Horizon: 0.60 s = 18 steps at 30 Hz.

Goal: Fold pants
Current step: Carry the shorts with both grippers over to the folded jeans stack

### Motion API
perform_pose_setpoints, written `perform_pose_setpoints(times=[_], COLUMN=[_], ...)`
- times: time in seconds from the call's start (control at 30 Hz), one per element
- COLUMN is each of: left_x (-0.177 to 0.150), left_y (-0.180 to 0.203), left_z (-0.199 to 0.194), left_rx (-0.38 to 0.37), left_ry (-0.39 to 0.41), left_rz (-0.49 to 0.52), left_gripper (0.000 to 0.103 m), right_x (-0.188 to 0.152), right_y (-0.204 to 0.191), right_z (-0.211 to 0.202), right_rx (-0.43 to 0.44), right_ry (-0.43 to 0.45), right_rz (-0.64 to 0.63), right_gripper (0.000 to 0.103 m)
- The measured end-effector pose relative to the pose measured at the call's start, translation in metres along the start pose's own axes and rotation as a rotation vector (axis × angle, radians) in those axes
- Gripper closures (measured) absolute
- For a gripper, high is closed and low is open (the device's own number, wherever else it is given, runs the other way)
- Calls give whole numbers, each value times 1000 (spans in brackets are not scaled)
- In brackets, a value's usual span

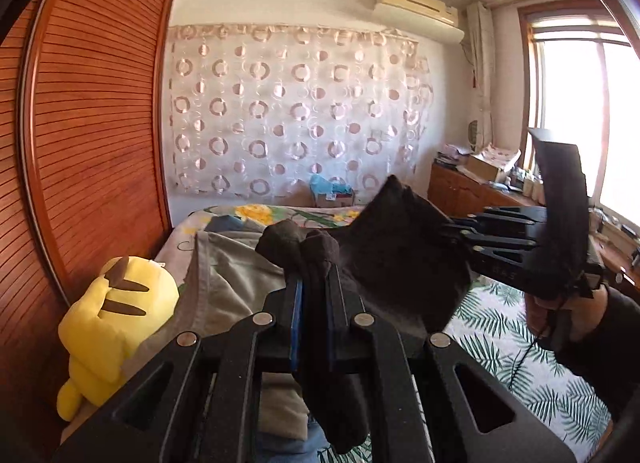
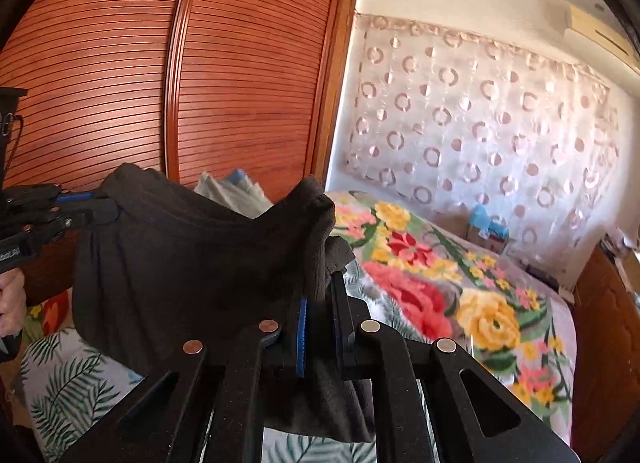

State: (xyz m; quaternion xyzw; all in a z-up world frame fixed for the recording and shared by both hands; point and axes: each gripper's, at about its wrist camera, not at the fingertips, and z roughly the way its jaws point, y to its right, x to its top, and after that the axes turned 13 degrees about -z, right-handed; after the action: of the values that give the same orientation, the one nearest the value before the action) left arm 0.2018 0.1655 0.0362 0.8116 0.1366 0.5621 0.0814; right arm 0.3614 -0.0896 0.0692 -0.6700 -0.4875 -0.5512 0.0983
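Dark brown pants (image 1: 404, 263) hang in the air above the bed, stretched between the two grippers. My left gripper (image 1: 314, 267) is shut on one bunched edge of the cloth, which pokes out past its fingertips. In the left wrist view the right gripper (image 1: 452, 233) comes in from the right, held by a hand, and pinches the other end. In the right wrist view the pants (image 2: 180, 255) sag like a sling between my right gripper (image 2: 324, 283), shut on the cloth, and the left gripper (image 2: 102, 205) at the far left.
Below lies a bed with a leaf-print sheet (image 1: 516, 347) and a flowered blanket (image 2: 432, 291). A yellow plush toy (image 1: 112, 323) and grey bedding (image 1: 236, 283) sit by the wooden slatted wardrobe (image 1: 92, 123). A wooden cabinet (image 1: 468, 191) stands under the window.
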Motion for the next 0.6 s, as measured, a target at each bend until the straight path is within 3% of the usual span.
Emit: perform_pose_setpoints(times=[0.33, 0.6], left_x=[-1, -15], left_y=[-25, -42], left_z=[-14, -9], left_rx=[58, 98], left_ry=[93, 62], left_rz=[-83, -133], left_gripper=[92, 92], right_x=[18, 24], right_y=[-4, -13], right_z=[47, 83], right_rx=[47, 67], right_ry=[106, 83], right_rz=[-105, -150], right_gripper=[93, 93])
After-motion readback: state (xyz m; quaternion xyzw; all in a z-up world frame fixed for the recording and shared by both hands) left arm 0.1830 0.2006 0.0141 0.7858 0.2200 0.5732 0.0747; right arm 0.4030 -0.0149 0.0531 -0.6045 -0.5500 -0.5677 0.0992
